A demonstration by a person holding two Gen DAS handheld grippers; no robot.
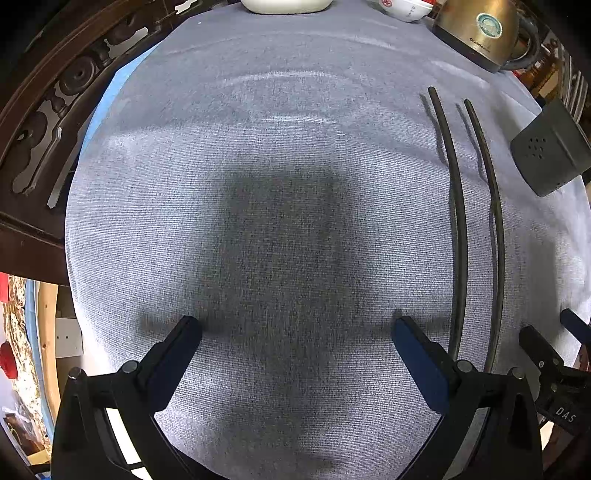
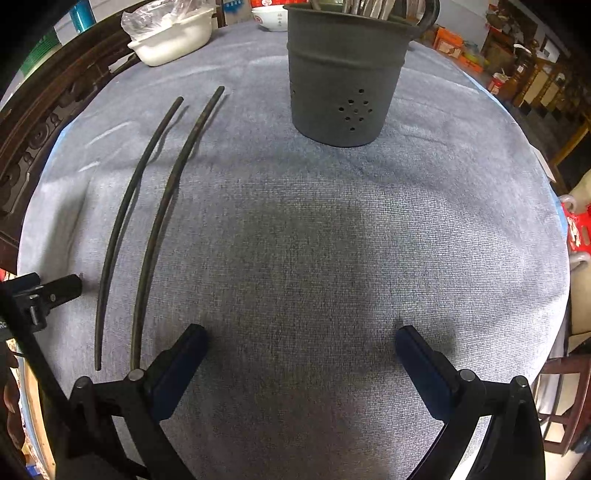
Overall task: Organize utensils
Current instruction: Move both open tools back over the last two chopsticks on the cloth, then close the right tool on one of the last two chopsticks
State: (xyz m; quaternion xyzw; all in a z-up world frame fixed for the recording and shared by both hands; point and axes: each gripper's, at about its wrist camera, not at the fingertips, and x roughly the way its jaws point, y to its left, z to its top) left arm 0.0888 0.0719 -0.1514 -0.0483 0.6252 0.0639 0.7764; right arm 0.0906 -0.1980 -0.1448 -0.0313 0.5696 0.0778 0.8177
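Two dark chopsticks lie side by side on the grey tablecloth: one chopstick (image 2: 123, 206) and its mate (image 2: 162, 210) to the left of my right gripper (image 2: 301, 350), and the same pair (image 1: 456, 206) (image 1: 495, 229) to the right of my left gripper (image 1: 297, 339). Both grippers hover open over bare cloth, holding nothing. A dark grey perforated utensil holder (image 2: 341, 85) stands upright at the back with several utensils in it; in the left wrist view the holder (image 1: 550, 147) shows at the right edge.
A white dish (image 2: 173, 37) with plastic wrap and a small bowl (image 2: 271, 18) sit at the back. A brass-coloured kettle (image 1: 484, 33) stands at the far right of the table. A carved wooden chair (image 1: 48, 110) borders the left table edge.
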